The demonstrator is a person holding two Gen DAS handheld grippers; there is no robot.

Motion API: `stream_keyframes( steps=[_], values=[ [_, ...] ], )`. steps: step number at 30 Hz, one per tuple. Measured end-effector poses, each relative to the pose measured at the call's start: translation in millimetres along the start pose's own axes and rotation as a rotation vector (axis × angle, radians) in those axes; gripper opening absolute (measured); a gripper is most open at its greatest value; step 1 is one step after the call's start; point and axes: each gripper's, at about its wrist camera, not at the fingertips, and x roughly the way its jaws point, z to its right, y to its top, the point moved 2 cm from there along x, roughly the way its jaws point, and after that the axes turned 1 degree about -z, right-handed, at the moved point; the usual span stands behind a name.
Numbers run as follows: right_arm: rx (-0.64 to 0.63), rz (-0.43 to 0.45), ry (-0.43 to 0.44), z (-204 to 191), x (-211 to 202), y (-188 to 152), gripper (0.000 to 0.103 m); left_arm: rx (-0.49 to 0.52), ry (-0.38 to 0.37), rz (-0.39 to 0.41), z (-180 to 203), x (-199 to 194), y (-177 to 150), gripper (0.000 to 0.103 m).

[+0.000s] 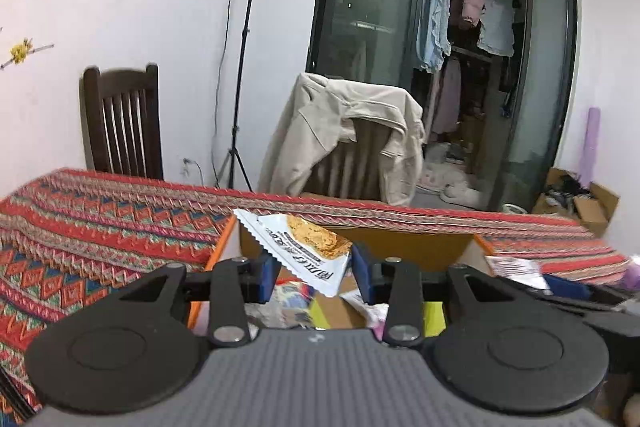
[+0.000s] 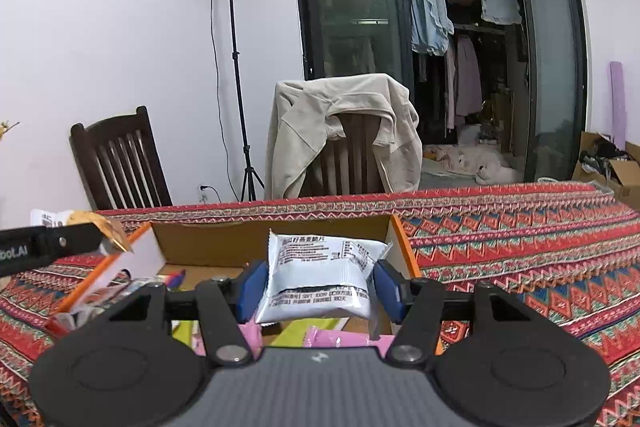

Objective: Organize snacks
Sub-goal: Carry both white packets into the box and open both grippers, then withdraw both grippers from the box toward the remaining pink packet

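Observation:
My left gripper (image 1: 314, 273) is shut on a white snack packet (image 1: 304, 239) printed with a biscuit picture, held tilted above an open cardboard box (image 1: 420, 247) with orange edges. That same packet (image 2: 110, 229) shows at the far left of the right wrist view, over the box's left corner. My right gripper (image 2: 320, 291) is shut on a silver-white snack packet (image 2: 320, 267), its text-covered back facing me, pinched by both blue pads above the box (image 2: 224, 237). Several colourful snack packets (image 2: 320, 335) lie inside the box.
The box sits on a table under a red patterned cloth (image 2: 520, 251). Behind the table stand a dark wooden chair (image 2: 120, 163), a chair draped with a beige jacket (image 2: 344, 131) and a light stand (image 2: 236, 67). A cardboard carton (image 2: 616, 167) sits at the right.

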Motion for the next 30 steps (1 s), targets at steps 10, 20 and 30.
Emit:
stream_keyframes(
  steps=[10, 20, 30],
  values=[
    [-0.01, -0.045, 0.045, 3.0, 23.2, -23.5, 0.083, -0.021, 0.087, 0.014, -15.4, 16.9, -27.8, 0.103],
    [-0.014, -0.035, 0.03, 1.7, 18.2, -26.1, 0.103, -0.046, 0.084, 0.006, -20.5, 12.9, -25.8, 0.103],
    [0.021, -0.039, 0.045, 4.7, 5.5, -16.1, 0.103, -0.066, 0.055, -0.004, -18.2, 3.5, -14.9, 0.103]
  ],
)
